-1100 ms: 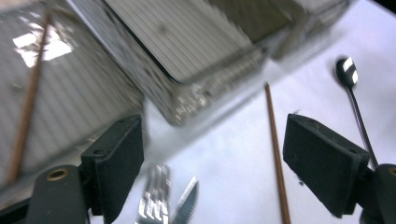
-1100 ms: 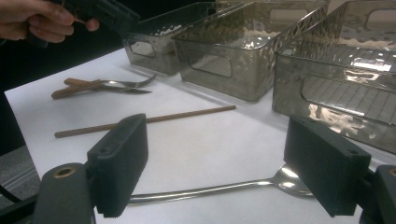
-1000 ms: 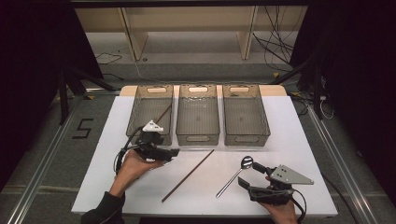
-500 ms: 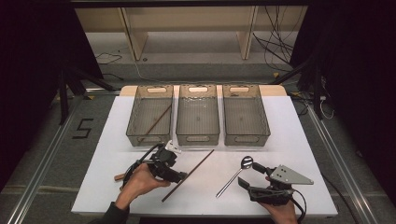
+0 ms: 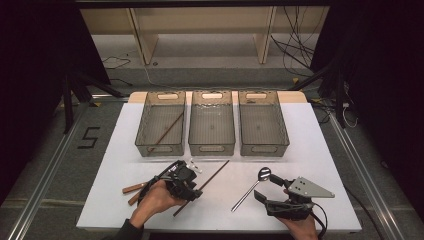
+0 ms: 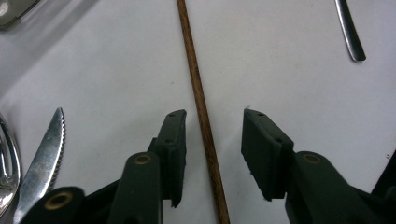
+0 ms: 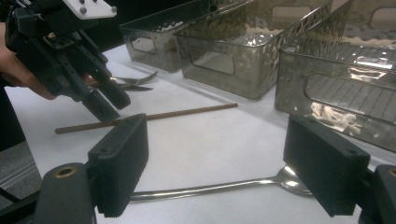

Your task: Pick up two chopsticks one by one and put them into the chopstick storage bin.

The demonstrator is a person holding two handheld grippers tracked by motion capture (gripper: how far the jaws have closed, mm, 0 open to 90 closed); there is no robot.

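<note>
Straddling the wooden chopstick [image 6: 201,100], left gripper [image 6: 212,135] closing, pads not yet touching

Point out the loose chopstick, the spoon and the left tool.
chopstick [image 6: 200,93], left gripper view, mid-shaft.
spoon [image 5: 264,173], high view, bowl.
left tool [image 6: 212,128], left gripper view, midway between fingertips.

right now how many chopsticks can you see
2: one chopstick lies in the left bin; the other lies on the table between the left gripper's jaws. More may be hidden.
</note>
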